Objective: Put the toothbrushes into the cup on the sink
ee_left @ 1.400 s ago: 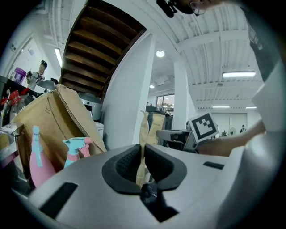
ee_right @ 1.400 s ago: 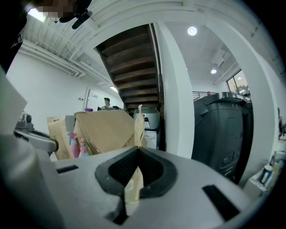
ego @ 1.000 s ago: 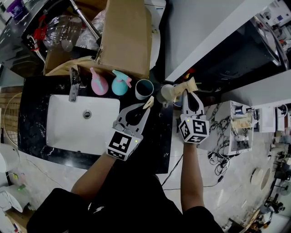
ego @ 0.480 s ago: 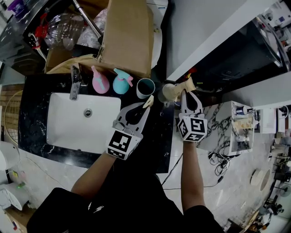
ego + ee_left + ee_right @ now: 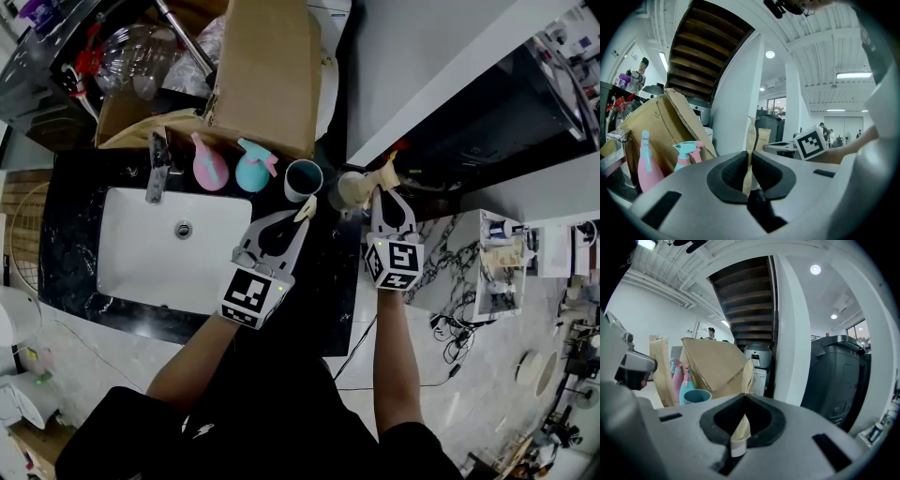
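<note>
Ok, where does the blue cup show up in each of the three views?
Head view: blue cup at upper centre, just right of the teal spray bottle.
Left gripper view: not in it.
Right gripper view: blue cup at lower left, again right of the teal spray bottle.
Shared landmark: the cardboard box, which shows in all three views.

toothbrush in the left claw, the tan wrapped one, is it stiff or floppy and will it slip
The wrapped toothbrush is probably stiff: it stands straight up out of the left claw without drooping. It looks thin and flat, so it is likely light. The wrap looks like matte paper, so it should not slip easily, though it may crease.
</note>
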A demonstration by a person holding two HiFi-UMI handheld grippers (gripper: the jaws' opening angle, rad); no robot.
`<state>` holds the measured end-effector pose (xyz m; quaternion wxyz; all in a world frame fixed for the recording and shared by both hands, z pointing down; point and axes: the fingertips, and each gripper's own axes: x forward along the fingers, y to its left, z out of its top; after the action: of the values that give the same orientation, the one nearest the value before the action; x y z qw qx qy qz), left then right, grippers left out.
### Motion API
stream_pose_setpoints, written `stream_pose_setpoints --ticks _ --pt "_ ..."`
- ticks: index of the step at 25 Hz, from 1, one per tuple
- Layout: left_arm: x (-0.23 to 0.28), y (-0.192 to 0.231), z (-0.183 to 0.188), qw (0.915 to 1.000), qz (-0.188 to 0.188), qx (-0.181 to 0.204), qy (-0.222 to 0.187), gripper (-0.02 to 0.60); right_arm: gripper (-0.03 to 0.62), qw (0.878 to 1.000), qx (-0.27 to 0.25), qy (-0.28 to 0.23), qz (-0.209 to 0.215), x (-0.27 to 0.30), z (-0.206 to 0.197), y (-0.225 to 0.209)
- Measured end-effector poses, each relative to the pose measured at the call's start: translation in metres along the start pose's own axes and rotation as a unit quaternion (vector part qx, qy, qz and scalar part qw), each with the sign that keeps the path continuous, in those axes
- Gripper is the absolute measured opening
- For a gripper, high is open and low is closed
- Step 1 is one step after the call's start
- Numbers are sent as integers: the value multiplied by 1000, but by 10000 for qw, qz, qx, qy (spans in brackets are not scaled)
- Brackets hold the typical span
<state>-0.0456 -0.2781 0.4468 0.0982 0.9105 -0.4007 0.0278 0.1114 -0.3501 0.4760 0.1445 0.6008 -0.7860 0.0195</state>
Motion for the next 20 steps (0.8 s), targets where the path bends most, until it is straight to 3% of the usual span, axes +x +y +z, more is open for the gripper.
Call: stream_pose_setpoints --ticks 20 --pt "-5 5 -2 9999 120 -2 34 31 5 9996 -104 191 173 7 -19 12"
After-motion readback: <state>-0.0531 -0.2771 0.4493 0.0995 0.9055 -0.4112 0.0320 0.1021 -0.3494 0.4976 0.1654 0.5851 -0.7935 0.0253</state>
